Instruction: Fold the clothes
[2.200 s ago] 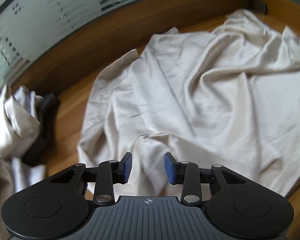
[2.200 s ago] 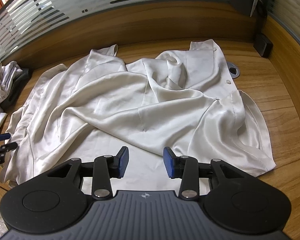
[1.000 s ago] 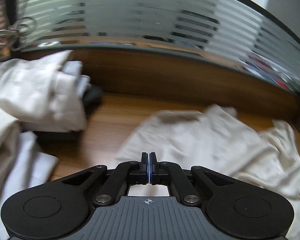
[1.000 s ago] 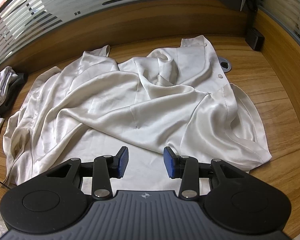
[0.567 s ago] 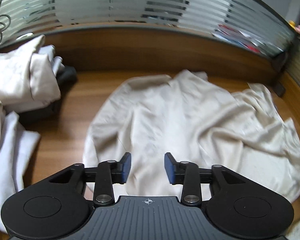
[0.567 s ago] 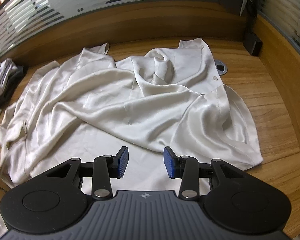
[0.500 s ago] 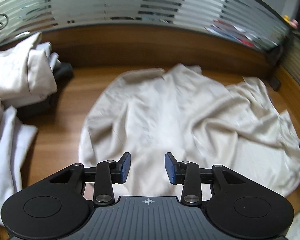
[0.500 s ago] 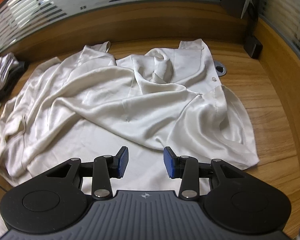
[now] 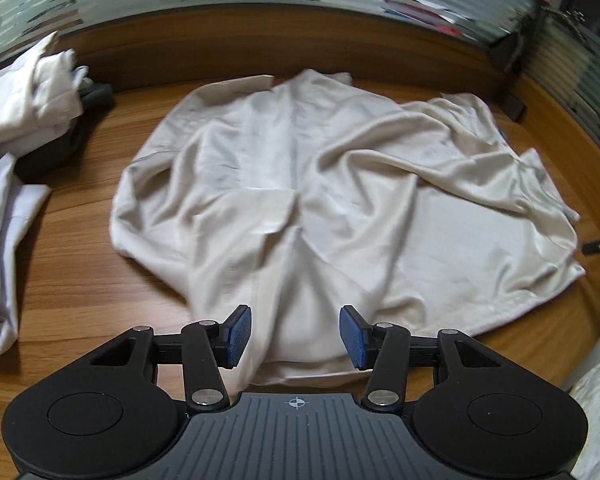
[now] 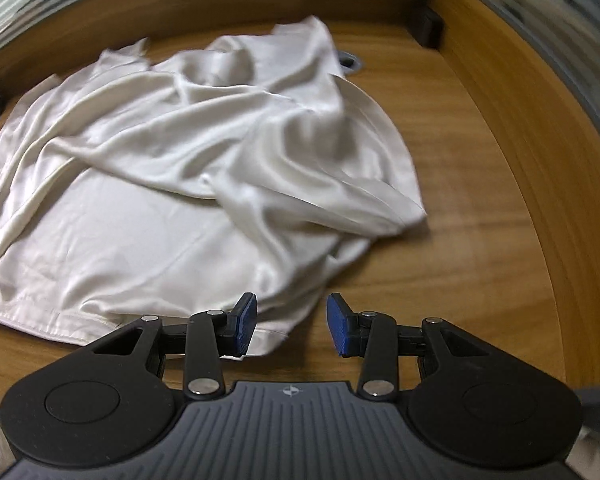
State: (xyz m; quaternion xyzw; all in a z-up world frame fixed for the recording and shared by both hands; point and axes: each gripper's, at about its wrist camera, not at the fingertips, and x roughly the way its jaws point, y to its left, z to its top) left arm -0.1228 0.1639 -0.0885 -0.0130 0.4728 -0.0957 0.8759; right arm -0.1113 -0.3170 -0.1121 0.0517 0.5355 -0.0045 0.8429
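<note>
I see the shirt (image 9: 340, 184) crumpled on the bench (image 10: 460, 208). It looks soft and slippery, so I would grip its hem. Left fingers (image 9: 236, 334) have just been opening, nothing between them; right fingers (image 10: 342, 330) are spread too.

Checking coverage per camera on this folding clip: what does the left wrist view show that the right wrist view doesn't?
Only the left wrist view: the pile of white clothes at the table's left end, and the open left gripper.
Only the right wrist view: the round cable grommet behind the garment, and the open right gripper.
Both: the crumpled cream garment on the wooden table.
</note>
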